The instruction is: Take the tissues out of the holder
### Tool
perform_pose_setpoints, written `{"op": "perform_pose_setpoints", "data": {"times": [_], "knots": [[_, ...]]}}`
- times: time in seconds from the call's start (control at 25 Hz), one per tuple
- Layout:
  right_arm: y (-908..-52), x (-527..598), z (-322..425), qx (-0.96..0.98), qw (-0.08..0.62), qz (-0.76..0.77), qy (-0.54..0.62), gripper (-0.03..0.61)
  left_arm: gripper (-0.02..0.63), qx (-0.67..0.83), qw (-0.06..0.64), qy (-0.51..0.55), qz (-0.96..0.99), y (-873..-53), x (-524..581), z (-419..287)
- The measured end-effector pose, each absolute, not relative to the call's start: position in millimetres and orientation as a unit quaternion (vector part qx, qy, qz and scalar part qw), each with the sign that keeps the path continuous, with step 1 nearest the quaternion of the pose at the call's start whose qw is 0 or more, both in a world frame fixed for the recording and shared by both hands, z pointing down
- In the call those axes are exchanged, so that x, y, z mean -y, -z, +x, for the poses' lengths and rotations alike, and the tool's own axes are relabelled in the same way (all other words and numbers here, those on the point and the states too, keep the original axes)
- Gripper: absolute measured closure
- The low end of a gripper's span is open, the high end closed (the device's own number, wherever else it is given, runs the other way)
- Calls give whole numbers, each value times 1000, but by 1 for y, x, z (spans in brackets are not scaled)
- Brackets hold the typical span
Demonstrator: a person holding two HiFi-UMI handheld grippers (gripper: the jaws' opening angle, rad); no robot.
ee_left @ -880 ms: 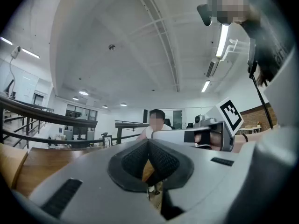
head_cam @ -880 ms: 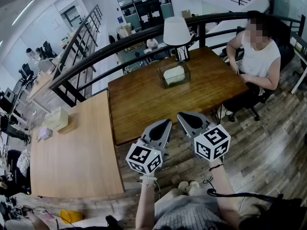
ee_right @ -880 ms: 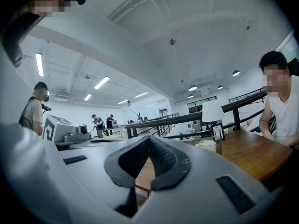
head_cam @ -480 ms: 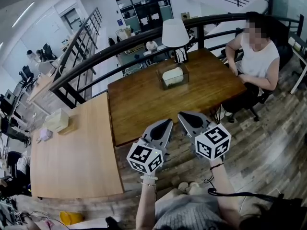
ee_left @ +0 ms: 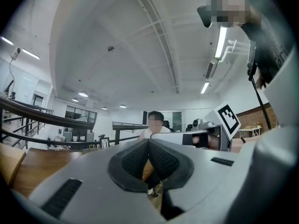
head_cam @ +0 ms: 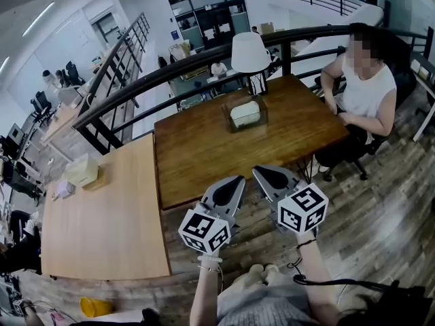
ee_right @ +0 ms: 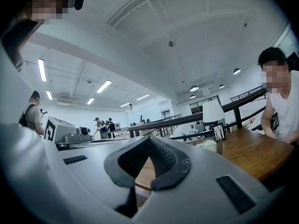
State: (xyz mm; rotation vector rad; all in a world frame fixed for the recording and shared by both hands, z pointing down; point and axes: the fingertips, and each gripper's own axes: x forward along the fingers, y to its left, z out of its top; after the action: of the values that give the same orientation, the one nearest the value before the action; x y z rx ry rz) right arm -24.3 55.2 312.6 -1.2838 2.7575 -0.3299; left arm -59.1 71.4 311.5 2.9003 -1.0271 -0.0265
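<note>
The clear holder [head_cam: 246,117], with the tissues [head_cam: 245,109] in it, stands near the far edge of the dark desk [head_cam: 204,155], just before a lamp [head_cam: 249,51]. The left gripper [head_cam: 238,179] and right gripper [head_cam: 258,170] hang off the desk's near edge, well apart from the holder. Each has its fingers pressed together on nothing.

tissues [head_cam: 245,111]: white stack, inside holder | holder [head_cam: 233,123]: clear box, upright, dark table, 12 o'clock

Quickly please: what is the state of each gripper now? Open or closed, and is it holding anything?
Left gripper: closed, holding nothing.
Right gripper: closed, holding nothing.
</note>
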Motion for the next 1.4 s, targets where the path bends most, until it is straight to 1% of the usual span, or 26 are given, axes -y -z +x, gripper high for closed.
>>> {"op": "perform_pose_setpoints", "data": {"times": [0.12,0.28,0.44,0.8,1.04,1.28,1.4], "knots": [[-315,-50,-24,-901,48,-417,111,566,606,345,28,15,938,-310,-71,-61],[-319,-46,-34,-908,31,-403,112,566,606,366,35,17,930,-312,-65,-71],[-312,-27,-30,-911,41,-395,114,566,606,368,34,16,929,-311,-46,-67],[-315,46,-36,-918,28,-380,112,566,606,359,31,14,933,-311,31,-64],[-310,95,-37,-914,34,-388,114,566,606,353,29,8,935,-309,77,-68],[-315,124,-45,-914,27,-387,116,566,606,345,34,10,938,-311,111,-73],[-317,131,-48,-918,12,-381,110,566,606,335,34,9,941,-312,124,-73]]}}
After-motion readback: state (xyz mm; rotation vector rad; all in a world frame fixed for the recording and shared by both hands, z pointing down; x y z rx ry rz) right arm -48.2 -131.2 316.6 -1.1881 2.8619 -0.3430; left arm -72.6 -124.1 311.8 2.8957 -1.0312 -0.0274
